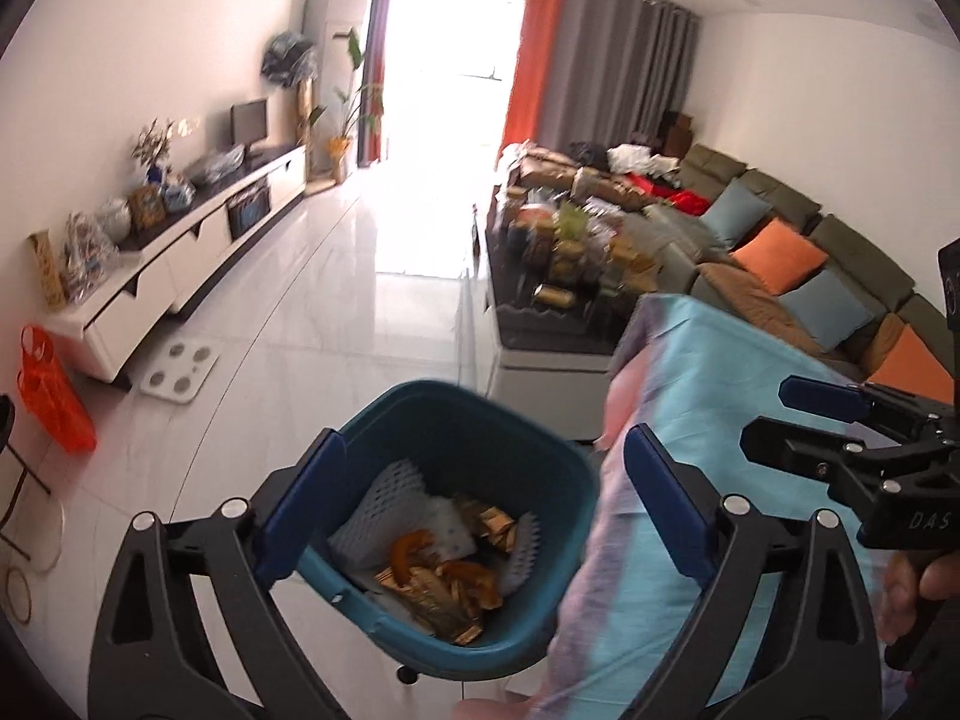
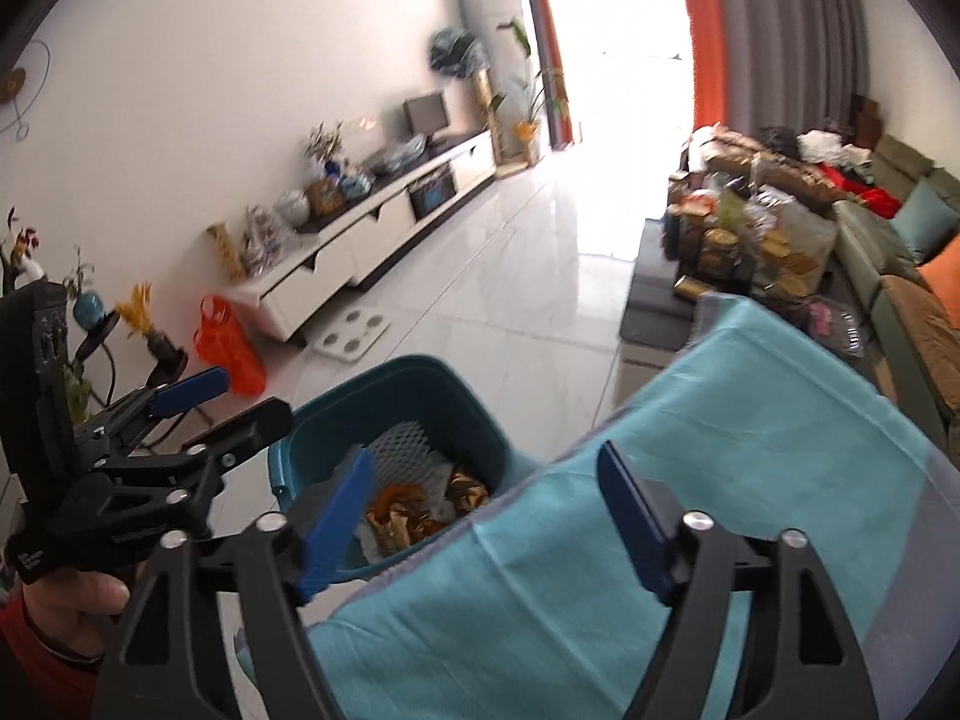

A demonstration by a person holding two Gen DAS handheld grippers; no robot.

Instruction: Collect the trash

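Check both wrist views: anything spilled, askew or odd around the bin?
Nothing spilled: foam netting, peels and wrappers all sit inside the teal bin. Only oddity: the coffee table beyond is piled with jars and packets. Both grippers, left and right, are open and hold nothing.

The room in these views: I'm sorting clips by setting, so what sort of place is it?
Most likely a home living room. A long olive-green sectional sofa with orange and blue cushions lines one wall, a low white TV cabinet with a small dark screen faces it, and a cluttered dark coffee table stands between them.

Turquoise cloth (image 2: 720, 480), orange bag (image 1: 51, 399), white scale (image 1: 179, 372).
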